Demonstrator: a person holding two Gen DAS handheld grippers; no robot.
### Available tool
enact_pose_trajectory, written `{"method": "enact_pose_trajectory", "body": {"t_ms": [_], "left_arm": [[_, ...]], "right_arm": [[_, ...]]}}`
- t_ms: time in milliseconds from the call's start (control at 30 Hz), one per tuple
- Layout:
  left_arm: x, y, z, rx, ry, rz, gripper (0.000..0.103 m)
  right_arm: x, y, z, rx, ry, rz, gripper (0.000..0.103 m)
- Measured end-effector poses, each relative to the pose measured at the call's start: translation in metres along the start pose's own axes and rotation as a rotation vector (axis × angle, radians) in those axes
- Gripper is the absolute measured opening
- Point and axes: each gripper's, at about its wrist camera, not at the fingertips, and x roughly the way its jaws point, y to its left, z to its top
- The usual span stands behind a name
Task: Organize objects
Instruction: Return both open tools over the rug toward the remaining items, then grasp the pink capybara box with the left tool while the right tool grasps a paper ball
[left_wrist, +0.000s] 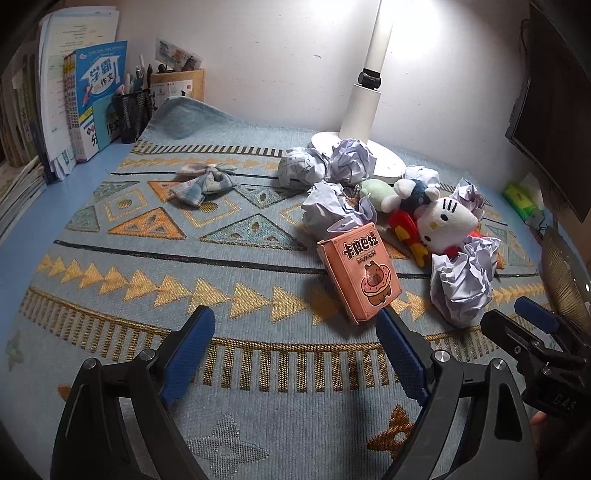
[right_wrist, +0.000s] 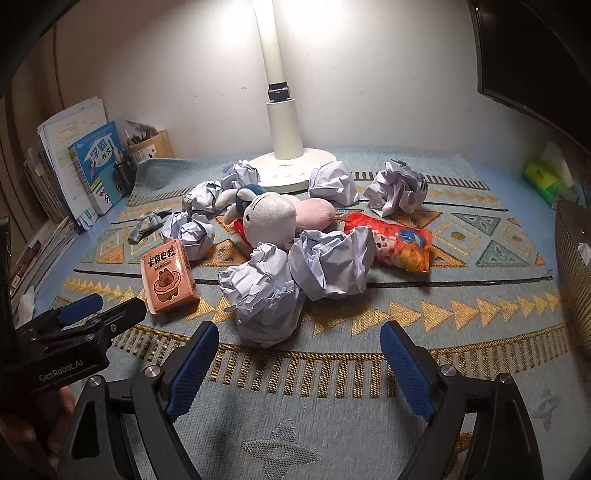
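Note:
A pink card box (left_wrist: 360, 275) with a capybara print lies on the patterned mat (left_wrist: 184, 266), just beyond the right finger of my left gripper (left_wrist: 297, 332), which is open and empty. The box also shows in the right wrist view (right_wrist: 169, 275). Several crumpled paper balls (right_wrist: 266, 291) lie around a white cat plush (left_wrist: 448, 219), seen from behind in the right wrist view (right_wrist: 271, 218). A red-orange plush (right_wrist: 397, 242) and a plaid bow (left_wrist: 205, 182) lie nearby. My right gripper (right_wrist: 299, 345) is open and empty, just short of the nearest paper ball.
A white lamp (right_wrist: 284, 162) stands at the back. Books (left_wrist: 92, 107) and a mesh pen holder (left_wrist: 131, 110) line the left side. A green tissue pack (right_wrist: 543, 179) sits far right. A dark monitor (left_wrist: 554, 110) hangs at upper right.

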Motion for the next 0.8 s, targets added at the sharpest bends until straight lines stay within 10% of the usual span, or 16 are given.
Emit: {"method": "enact_pose_trajectory", "body": {"t_ms": [567, 800], "left_arm": [[0.025, -0.029, 0.024, -0.084, 0.063, -0.078, 0.087], [0.042, -0.046, 0.026, -0.026, 0.096, -0.056, 0.058]], "right_arm": [[-0.002, 0.007, -0.003, -0.039, -0.002, 0.099, 0.067], [0.011, 0.016, -0.002, -0.061, 0.075, 0.116, 0.067]]}}
